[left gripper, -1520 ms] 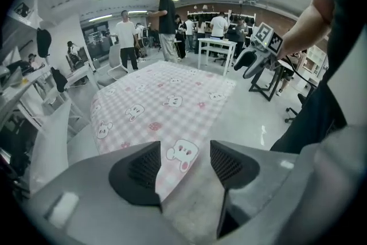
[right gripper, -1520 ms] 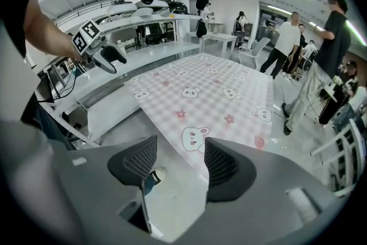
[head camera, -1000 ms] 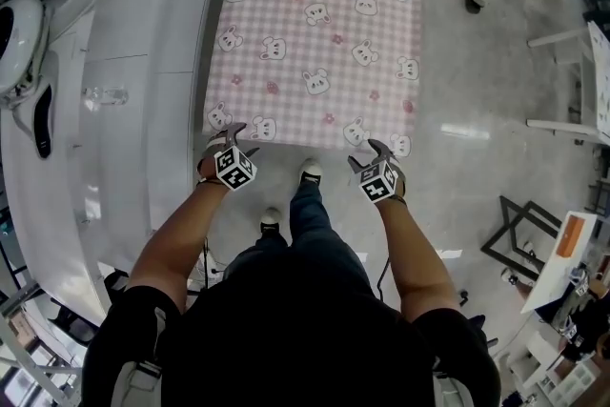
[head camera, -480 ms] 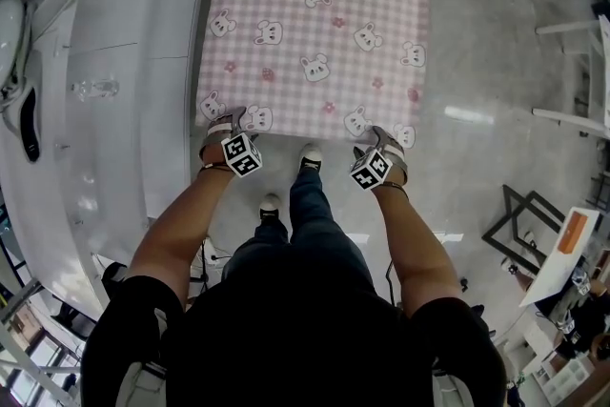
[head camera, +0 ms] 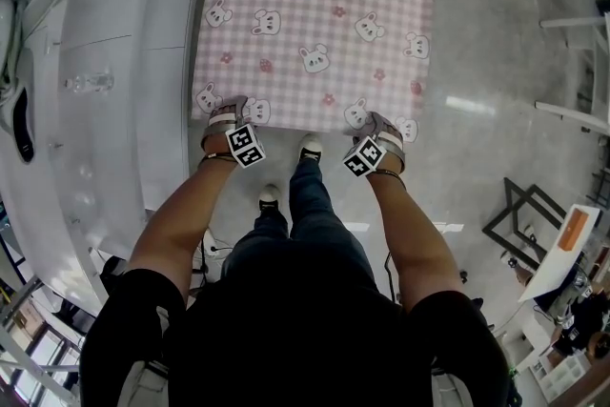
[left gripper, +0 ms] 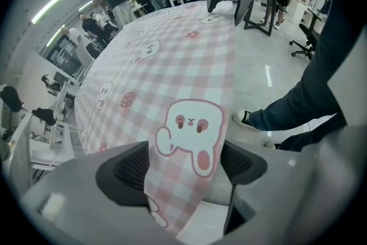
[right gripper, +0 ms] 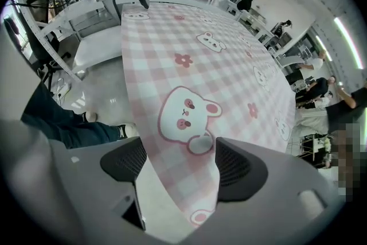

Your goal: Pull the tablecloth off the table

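Note:
A pink checked tablecloth [head camera: 315, 24] with bear prints lies flat over a square table. Both grippers are at its near edge, one by each near corner. My left gripper [head camera: 227, 112] straddles the hem near the left corner; in the left gripper view the tablecloth [left gripper: 172, 66] runs between the two spread jaws of that gripper [left gripper: 186, 163], a bear print in the gap. My right gripper [head camera: 381, 126] is open the same way, and in its own view the tablecloth [right gripper: 218, 66] passes between the wide jaws of that gripper [right gripper: 179, 160].
A long white counter [head camera: 105, 110] runs along the table's left side, with a clear bottle [head camera: 86, 83] lying on it. The person's shoes [head camera: 310, 148] stand just under the table's near edge. A black frame [head camera: 519, 224] sits on the floor at right. People stand far behind the table.
Both grippers have moved forward from just short of the cloth until its near edge lies between their jaws. The cloth itself has not shifted on the table.

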The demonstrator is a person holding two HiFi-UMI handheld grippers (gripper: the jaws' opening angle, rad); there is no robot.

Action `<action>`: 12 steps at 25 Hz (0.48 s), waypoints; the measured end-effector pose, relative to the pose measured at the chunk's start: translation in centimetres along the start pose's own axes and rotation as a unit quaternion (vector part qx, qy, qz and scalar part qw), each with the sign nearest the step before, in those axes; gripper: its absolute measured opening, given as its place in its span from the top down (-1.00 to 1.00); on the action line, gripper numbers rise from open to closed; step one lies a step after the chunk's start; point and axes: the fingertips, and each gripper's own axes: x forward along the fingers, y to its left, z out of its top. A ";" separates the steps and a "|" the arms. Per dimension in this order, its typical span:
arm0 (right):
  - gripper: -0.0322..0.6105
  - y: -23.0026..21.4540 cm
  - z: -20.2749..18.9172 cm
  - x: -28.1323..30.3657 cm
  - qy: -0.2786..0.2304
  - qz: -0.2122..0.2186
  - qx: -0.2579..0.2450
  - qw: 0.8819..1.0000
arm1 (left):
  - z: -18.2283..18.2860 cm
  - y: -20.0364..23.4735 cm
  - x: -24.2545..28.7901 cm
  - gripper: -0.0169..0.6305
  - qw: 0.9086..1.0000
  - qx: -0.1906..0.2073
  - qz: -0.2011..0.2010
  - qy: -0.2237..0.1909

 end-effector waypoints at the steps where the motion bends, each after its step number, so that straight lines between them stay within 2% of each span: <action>1: -0.34 0.1 0.0 0.2 0.000 0.000 -0.003 1.000 | 0.2 0.2 0.0 -0.22 1.000 0.003 0.001 0.000; 7: -0.10 0.2 0.6 -0.7 -0.009 -0.011 -0.021 1.000 | 0.7 0.1 0.1 -0.14 1.000 0.028 -0.013 -0.002; 9: 0.02 0.0 0.8 -1.3 -0.012 -0.014 -0.022 1.000 | 0.7 0.0 -0.1 -0.07 0.999 0.034 -0.017 -0.002; 12: 0.21 -0.4 1.1 -1.8 -0.014 -0.015 -0.020 1.000 | 0.8 -0.3 -0.5 0.14 0.999 0.048 -0.025 0.005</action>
